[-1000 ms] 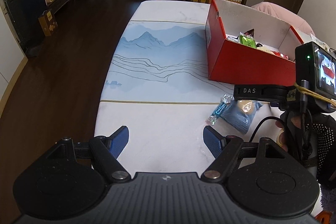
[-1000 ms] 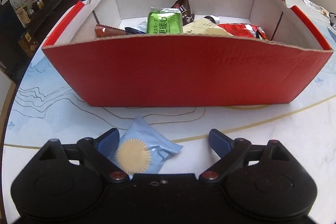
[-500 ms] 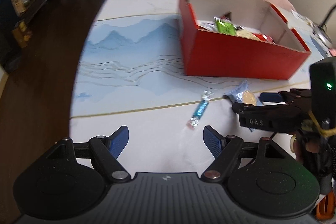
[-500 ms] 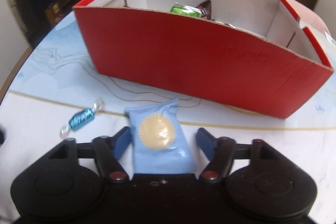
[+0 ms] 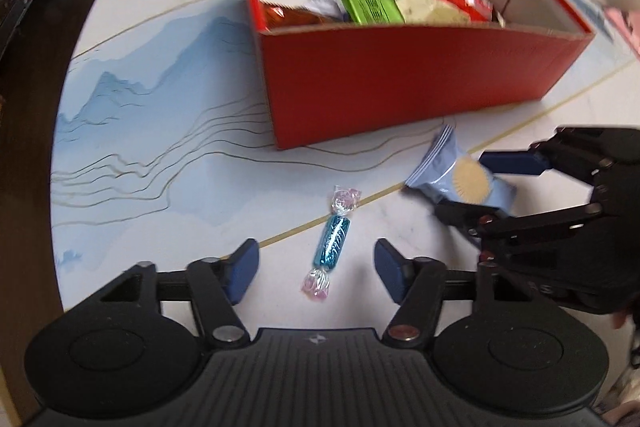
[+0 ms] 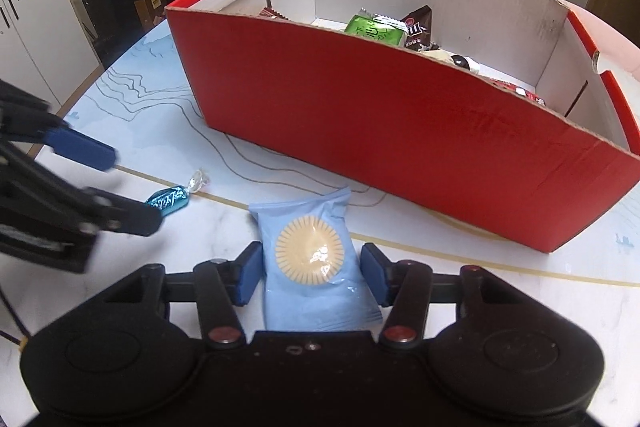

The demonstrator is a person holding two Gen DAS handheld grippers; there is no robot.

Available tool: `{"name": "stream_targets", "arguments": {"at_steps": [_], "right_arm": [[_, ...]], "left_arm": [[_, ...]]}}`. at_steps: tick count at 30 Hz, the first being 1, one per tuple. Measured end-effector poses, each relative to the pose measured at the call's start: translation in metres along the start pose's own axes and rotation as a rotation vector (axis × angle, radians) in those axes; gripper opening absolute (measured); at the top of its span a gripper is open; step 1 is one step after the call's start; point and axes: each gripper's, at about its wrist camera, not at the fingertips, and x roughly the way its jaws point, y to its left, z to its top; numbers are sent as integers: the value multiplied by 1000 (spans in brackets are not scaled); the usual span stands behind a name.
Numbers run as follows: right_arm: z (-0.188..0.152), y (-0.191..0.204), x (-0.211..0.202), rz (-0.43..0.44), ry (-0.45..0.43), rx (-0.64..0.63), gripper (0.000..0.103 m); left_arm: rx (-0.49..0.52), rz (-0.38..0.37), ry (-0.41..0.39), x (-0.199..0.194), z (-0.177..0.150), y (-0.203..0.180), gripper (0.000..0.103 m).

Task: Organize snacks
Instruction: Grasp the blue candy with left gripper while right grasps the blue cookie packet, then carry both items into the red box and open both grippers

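Right gripper (image 6: pixel 310 277) had its jaws closing around the pale blue biscuit packet (image 6: pixel 312 263), which lay on the worktop (image 5: pixel 168 163) just before the red cardboard box (image 6: pixel 400 131); contact looked near but unconfirmed. Left gripper (image 5: pixel 316 273) had jaws closing, not yet touching the blue-wrapped candy (image 5: pixel 331 241) between them. Recommended: centre each grip, close fully, then lift clear of the box wall.
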Motion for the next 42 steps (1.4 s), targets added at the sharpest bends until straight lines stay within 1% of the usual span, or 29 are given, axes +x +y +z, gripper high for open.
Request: {"name": "stream_targets", "arguments": {"at_steps": [5, 10, 12, 13, 15, 17, 18, 21, 27, 33, 37, 42], "right_arm": [[3, 1, 4, 18, 8, -7, 50], [3, -5, 5, 31, 12, 7, 49], [3, -5, 5, 31, 11, 10, 49], [3, -5, 5, 32, 10, 14, 49], [2, -5, 6, 31, 8, 19, 49], [2, -4, 6, 18, 6, 26, 48], [2, -4, 6, 13, 3, 33, 48], [1, -4, 5, -16, -3, 56, 47], [-3, -10, -2, -17, -9, 115, 46], [-11, -15, -24, -13, -29, 166, 46], [-14, -16, -44, -19, -56, 187, 46], [-15, -16, -70, -36, -96, 219, 46]], "left_arm": [[14, -5, 30, 15, 5, -4, 49], [19, 0, 22, 16, 7, -6, 48], [15, 2, 17, 16, 7, -7, 39], [15, 1, 15, 15, 6, -8, 34], [16, 5, 10, 13, 4, -11, 28], [12, 7, 2, 11, 1, -13, 14], [10, 9, -1, 11, 1, -13, 13], [3, 10, -16, 9, -1, -16, 12], [-61, -15, -26, 3, -2, -15, 12], [-117, -24, -49, -18, -6, -21, 12], [-142, -44, -93, -37, -10, -22, 12], [-164, -44, -156, -64, -15, -22, 12]]}}
